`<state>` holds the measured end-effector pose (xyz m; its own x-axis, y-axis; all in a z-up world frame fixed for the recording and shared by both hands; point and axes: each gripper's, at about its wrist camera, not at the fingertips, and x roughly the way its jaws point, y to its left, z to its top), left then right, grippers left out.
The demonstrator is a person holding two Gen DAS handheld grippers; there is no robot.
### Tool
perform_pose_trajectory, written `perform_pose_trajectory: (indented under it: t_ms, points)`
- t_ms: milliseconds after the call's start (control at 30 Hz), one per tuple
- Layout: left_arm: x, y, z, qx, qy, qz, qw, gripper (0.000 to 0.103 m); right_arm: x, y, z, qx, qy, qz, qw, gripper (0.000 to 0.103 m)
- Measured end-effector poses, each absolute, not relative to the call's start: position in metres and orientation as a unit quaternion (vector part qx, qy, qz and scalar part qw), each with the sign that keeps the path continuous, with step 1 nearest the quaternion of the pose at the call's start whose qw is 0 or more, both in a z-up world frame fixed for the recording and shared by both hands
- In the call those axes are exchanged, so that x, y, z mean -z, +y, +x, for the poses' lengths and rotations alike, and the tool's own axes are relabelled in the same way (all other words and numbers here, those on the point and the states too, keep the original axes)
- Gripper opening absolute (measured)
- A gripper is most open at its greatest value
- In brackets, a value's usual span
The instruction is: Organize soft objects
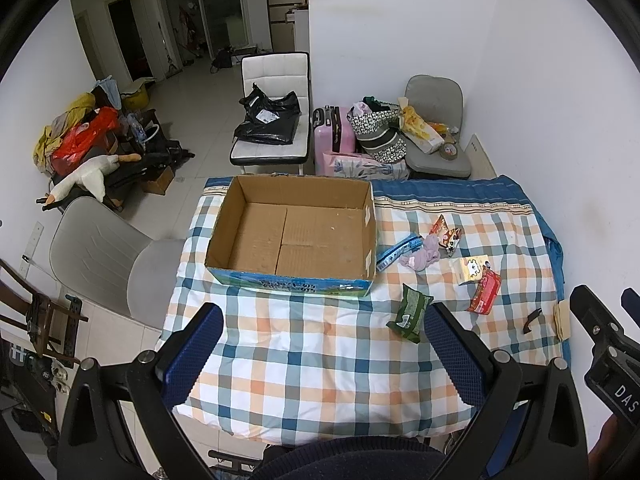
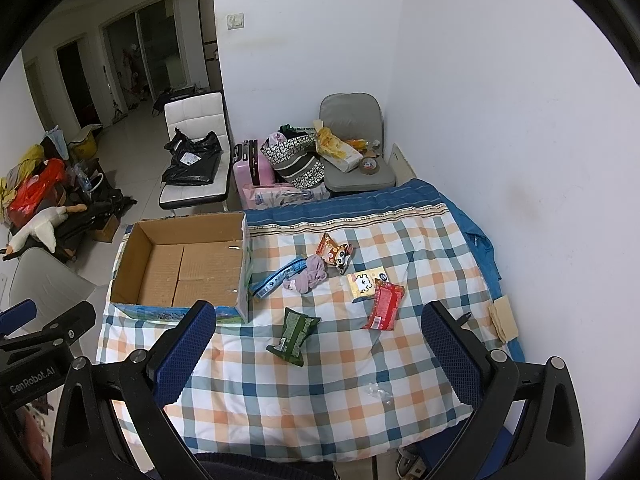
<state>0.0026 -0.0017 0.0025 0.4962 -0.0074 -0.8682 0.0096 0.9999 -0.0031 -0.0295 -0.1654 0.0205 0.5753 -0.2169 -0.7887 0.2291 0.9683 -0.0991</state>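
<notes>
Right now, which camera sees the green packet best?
The right wrist view: the green packet lies whole and uncovered on the checked cloth. In the left wrist view, the left tool's finger hides the green packet's lower corner.

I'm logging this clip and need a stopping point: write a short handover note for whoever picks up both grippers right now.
Left gripper: open, empty, above the near part of the checked cloth.
Right gripper: open, empty, also above the cloth.
Box: on the cloth's left side, nothing inside.
Loose on the cloth, right of the box: green packet nearest, red packet, yellow pack, purple fabric, blue pouch beside the box wall, orange cartoon packet farthest.
Done: nothing boxed.
Left: probably all six into the box; the green packet looks easiest first.
</notes>
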Motion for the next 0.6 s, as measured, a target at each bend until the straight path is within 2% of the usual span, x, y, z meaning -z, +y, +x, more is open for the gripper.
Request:
perform_pose_trajectory:
  t_ms: [333, 600]
  points:
    - [-0.004, -0.010, 0.009, 0.007, 0.503, 0.001, 0.864, 0.103, -0.015, -0.168, -0.027, 0.126, 0.447, 0.011, 0.886, 0.103]
    - [0.038, -0.062, 0.046, 0.056, 0.514, 0.011, 0.856, 0.103, 0.019, -0.217, -0.011, 0.152, 0.474, 0.054, 0.866, 0.103]
